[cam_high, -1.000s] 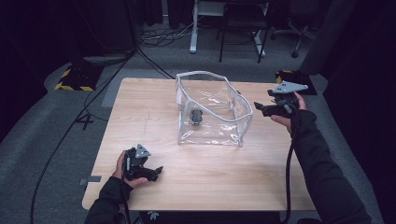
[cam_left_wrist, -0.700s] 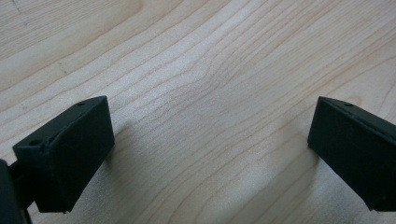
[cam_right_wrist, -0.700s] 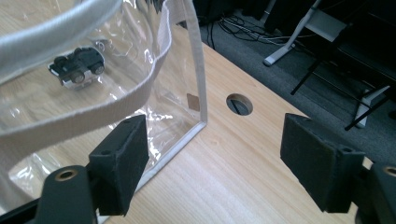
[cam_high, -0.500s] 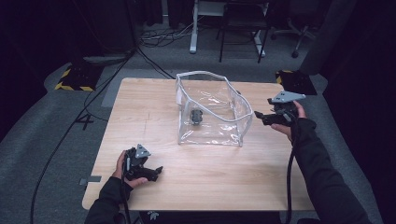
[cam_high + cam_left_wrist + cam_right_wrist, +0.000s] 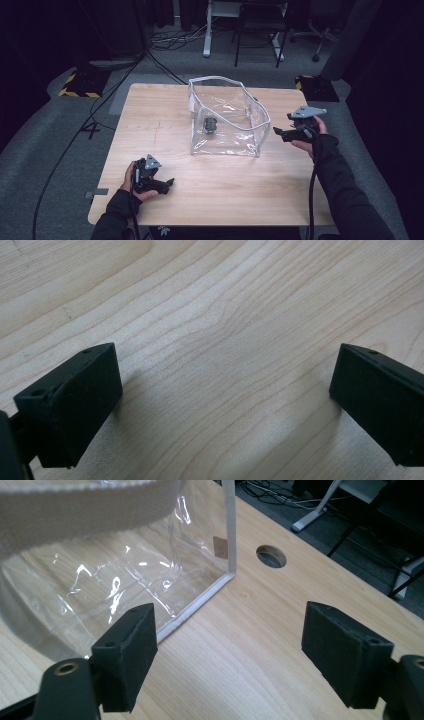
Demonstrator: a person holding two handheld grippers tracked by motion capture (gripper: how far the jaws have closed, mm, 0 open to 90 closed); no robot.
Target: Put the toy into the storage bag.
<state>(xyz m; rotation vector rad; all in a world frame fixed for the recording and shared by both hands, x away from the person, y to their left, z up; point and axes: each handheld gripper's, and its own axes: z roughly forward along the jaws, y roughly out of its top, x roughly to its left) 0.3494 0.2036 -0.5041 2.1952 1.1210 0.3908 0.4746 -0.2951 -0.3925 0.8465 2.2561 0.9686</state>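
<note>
A light wooden table (image 5: 215, 170) carries a clear plastic bag (image 5: 225, 120) standing open near its far middle.

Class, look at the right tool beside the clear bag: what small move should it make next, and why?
Probably ease the right tool a little further toward the clear bag and its white rim strap. Its jaws stand wide open and hold nothing, and the bag's side lies just ahead, so closing that gap seems the likely step before any grasp.

Open tool (image 5: 227, 655) beside clear bag (image 5: 150, 580)
</note>
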